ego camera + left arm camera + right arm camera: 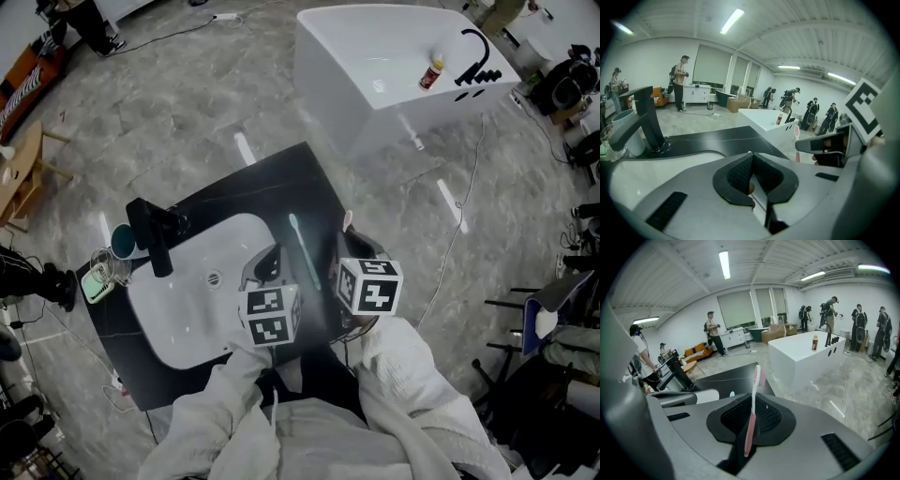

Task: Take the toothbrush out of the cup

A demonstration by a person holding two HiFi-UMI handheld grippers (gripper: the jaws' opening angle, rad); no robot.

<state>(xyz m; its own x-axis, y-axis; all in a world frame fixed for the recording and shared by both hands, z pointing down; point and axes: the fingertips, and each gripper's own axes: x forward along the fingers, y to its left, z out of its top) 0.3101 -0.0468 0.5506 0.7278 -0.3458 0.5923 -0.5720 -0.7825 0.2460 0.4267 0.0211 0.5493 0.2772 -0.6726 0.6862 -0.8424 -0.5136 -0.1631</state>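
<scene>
A pink toothbrush stands upright between the jaws of my right gripper, which is shut on its handle. Its bristle head pokes out ahead of the right gripper over the black counter's right edge. My left gripper hovers over the white basin's right rim, its jaws together with nothing held. A teal cup stands at the far left beside the black faucet. A pale teal toothbrush lies flat on the counter between the two grippers.
The white basin is set in a black counter. A clear glass and a green item sit by the cup. A white tub unit with a red bottle stands beyond. People stand far off.
</scene>
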